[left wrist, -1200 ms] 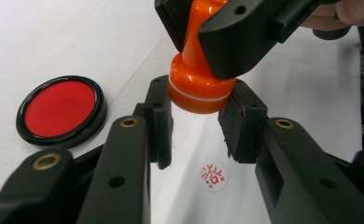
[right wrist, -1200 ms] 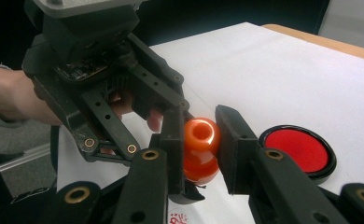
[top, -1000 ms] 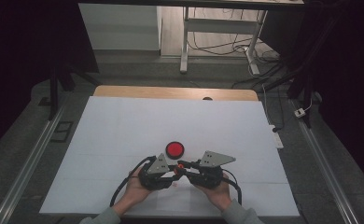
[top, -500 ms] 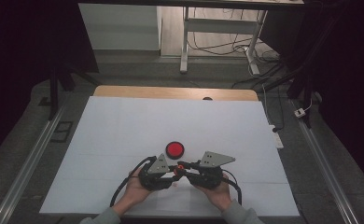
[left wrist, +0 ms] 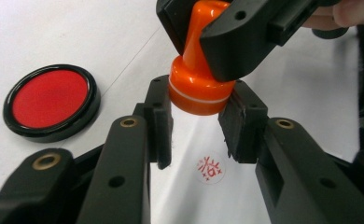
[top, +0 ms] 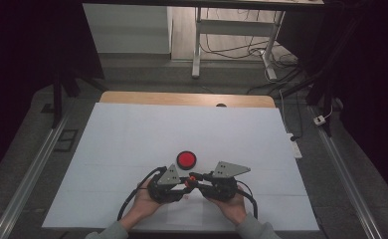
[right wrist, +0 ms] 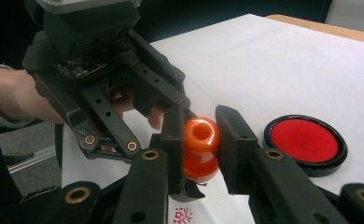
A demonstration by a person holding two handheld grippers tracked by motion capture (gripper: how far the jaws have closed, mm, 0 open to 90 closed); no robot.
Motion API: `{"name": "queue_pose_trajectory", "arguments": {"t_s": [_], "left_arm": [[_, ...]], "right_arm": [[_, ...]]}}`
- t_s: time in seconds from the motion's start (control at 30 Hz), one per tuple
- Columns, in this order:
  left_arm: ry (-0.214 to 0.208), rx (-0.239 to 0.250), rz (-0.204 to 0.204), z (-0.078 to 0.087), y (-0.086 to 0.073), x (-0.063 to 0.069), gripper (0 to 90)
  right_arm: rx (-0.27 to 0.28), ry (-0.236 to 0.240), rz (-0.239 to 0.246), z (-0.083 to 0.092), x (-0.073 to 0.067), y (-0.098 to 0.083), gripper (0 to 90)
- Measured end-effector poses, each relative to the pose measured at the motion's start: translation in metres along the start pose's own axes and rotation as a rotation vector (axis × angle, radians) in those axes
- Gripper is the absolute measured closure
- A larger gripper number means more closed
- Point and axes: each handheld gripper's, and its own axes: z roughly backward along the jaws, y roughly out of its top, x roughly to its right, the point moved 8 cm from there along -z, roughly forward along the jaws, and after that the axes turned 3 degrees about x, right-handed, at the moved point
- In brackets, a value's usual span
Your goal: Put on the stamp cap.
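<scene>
An orange stamp (left wrist: 196,91) hangs just above the white paper, held by both grippers. My left gripper (left wrist: 199,123) is shut on its wide base. My right gripper (right wrist: 202,135) is shut on its rounded handle (right wrist: 199,135) and comes in from above in the left gripper view. Under the stamp the paper bears a round red imprint (left wrist: 210,169). A round red ink pad (top: 186,159) in a black case lies just beyond the grippers, also near the stamp as the ink pad (right wrist: 305,141) in the right gripper view. In the high view the two grippers meet at the stamp (top: 192,176) near the table's front edge.
A large white sheet (top: 132,134) covers most of the wooden table (top: 182,98). Black cables trail from both grippers toward the front edge. A white power strip (top: 293,145) lies at the sheet's right edge. Metal rails run along both sides of the table.
</scene>
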Motion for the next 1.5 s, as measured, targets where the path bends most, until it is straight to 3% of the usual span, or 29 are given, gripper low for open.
{"name": "queue_pose_trajectory", "arguments": {"t_s": [0.07, 0.37, 0.97, 1.3, 1.5], "left_arm": [[0.019, 0.006, -0.02, 0.0004, 0.0008, 0.0003, 64.9], [0.018, 0.011, -0.014, -0.0008, 0.0002, -0.0002, 64.8], [0.022, 0.03, -0.009, -0.0013, 0.0008, -0.0005, 63.3], [0.021, -0.004, 0.02, -0.0023, -0.0033, -0.0035, 39.0], [0.025, -0.012, 0.05, 0.0059, -0.0067, -0.0063, 28.4]], "right_arm": [[-0.003, -0.006, 0.012, 0.0006, -0.0004, 0.0017, 72.8], [-0.007, -0.022, 0.045, 0.0005, -0.0012, 0.003, 72.1], [0.004, -0.026, 0.044, 0.0011, -0.0005, 0.004, 72.4], [0.017, -0.029, 0.044, 0.003, 0.0002, 0.0063, 72.4], [0.026, -0.036, 0.044, 0.0047, 0.0019, 0.0078, 72.4]]}}
